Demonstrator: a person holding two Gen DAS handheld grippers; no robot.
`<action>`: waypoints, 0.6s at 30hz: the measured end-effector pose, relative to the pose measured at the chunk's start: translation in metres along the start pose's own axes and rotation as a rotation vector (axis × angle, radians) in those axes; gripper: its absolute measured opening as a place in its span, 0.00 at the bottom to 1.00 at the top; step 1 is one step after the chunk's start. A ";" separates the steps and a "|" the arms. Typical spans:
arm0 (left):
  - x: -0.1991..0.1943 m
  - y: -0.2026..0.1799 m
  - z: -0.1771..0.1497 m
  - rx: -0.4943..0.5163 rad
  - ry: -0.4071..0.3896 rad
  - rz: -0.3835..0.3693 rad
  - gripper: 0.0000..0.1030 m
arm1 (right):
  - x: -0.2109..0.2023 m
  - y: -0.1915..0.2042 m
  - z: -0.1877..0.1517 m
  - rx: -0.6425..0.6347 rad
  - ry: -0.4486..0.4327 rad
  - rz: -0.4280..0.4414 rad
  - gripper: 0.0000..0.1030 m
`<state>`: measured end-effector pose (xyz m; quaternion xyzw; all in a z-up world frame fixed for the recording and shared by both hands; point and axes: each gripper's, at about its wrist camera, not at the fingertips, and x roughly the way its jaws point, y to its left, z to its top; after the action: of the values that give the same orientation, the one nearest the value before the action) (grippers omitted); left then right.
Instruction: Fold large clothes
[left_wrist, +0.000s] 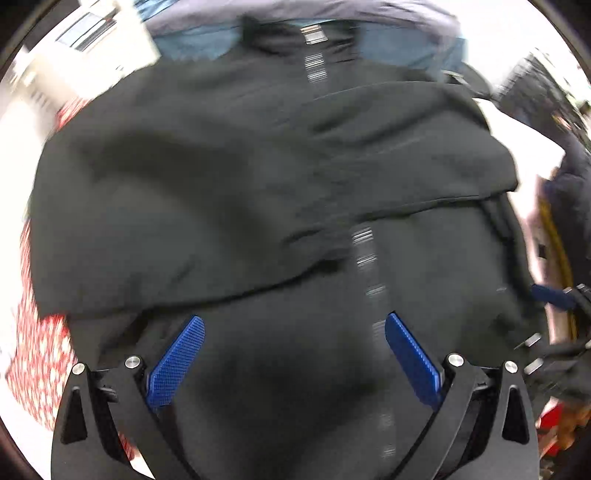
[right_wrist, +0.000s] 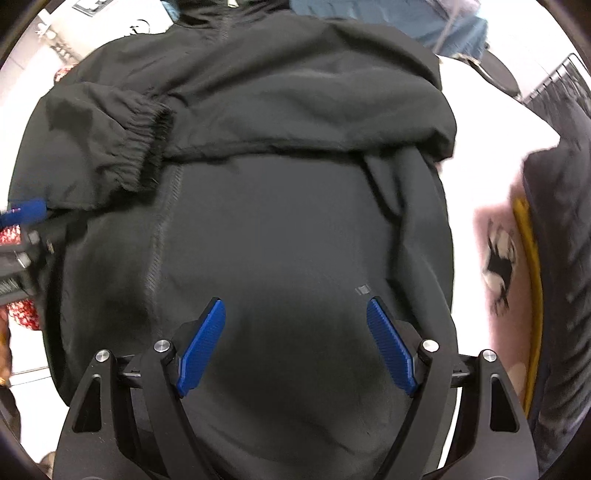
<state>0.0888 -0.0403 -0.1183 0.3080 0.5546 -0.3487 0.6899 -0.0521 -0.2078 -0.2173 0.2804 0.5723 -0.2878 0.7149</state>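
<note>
We look straight down on a black jacket (right_wrist: 280, 229) spread over a white table (right_wrist: 491, 147), sleeves folded across its chest. Our left gripper (left_wrist: 293, 328) and right gripper (right_wrist: 295, 314) hang above it, jaws apart and empty. A cuff (right_wrist: 140, 144) at ten o'clock could slip loose when we lift the hem. The left view is smeared; the hem is cut off at six o'clock.
</note>
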 end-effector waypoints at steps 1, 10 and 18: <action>0.005 0.015 -0.006 -0.040 0.016 0.013 0.94 | 0.001 0.005 0.007 -0.004 -0.005 0.016 0.76; 0.011 0.079 -0.045 -0.256 0.059 0.011 0.94 | 0.032 0.066 0.089 0.052 -0.013 0.338 0.76; 0.019 0.073 -0.068 -0.242 0.072 0.002 0.94 | 0.071 0.119 0.138 0.026 0.061 0.337 0.23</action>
<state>0.1139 0.0538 -0.1477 0.2355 0.6166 -0.2673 0.7020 0.1382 -0.2347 -0.2519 0.3901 0.5350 -0.1624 0.7316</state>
